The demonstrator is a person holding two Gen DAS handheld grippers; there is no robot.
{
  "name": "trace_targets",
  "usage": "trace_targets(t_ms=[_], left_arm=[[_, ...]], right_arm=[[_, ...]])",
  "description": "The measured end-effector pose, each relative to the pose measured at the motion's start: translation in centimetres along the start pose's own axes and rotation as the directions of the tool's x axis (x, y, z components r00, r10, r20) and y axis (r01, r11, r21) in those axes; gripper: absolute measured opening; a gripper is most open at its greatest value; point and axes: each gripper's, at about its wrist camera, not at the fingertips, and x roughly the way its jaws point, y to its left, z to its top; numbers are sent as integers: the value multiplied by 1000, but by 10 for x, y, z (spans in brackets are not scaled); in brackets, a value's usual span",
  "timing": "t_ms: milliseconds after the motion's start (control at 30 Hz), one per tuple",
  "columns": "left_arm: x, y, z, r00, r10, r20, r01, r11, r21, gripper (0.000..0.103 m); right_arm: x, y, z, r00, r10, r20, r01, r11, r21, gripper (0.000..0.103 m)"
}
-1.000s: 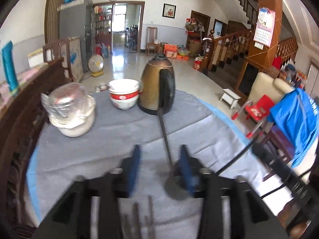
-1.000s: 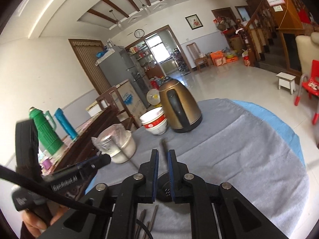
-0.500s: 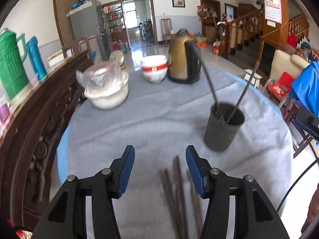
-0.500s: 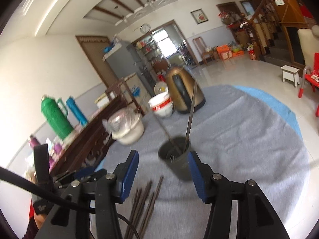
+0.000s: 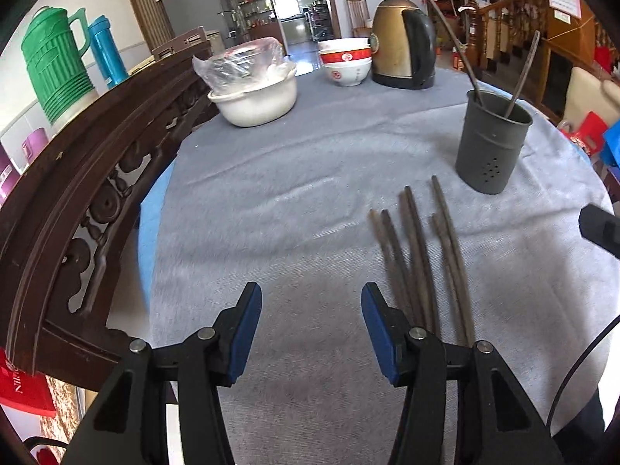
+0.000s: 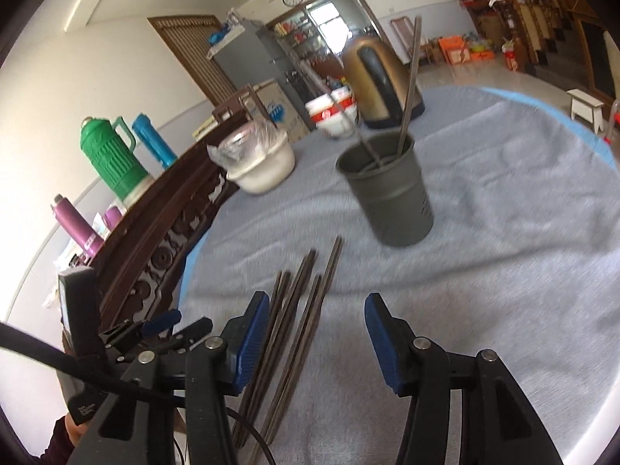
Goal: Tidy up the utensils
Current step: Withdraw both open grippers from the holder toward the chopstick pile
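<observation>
Chopsticks (image 5: 422,255) lie loose near the grey holder (image 5: 491,141).
Two sticks stand inside the holder; left gripper (image 5: 311,331) and right gripper (image 6: 316,343) hover, fingers apart, empty.

place: lived-in family home, open dining hall | evidence: round table under grey cloth (image 5: 310,193), bronze electric kettle (image 5: 401,42), stacked red-and-white bowls (image 5: 345,62), green ribbed thermos jug (image 5: 58,66), wooden staircase banister (image 5: 503,31)

the near ends of the chopsticks (image 5: 420,255) lay hidden behind the left gripper's (image 5: 311,327) finger; the holder (image 6: 389,190) was motion-blurred.
</observation>
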Motion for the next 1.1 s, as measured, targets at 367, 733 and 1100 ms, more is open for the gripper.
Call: trace_targets(t_ms=[367,733,1100], left_arm=[[5,4,1,1000,27,-12,-26,1000,2,55],[1,-38,10,998,-55,-15,56,995,82,56],[4,-75,12,996,-83,-40,88,984,157,56]], right_arm=[[5,9,-1,999,-41,-13,40,999,-37,56],[-7,-16,11,988,-154,29,154,988,-15,56],[-10,-43,13,985,-172,29,171,984,42,56]])
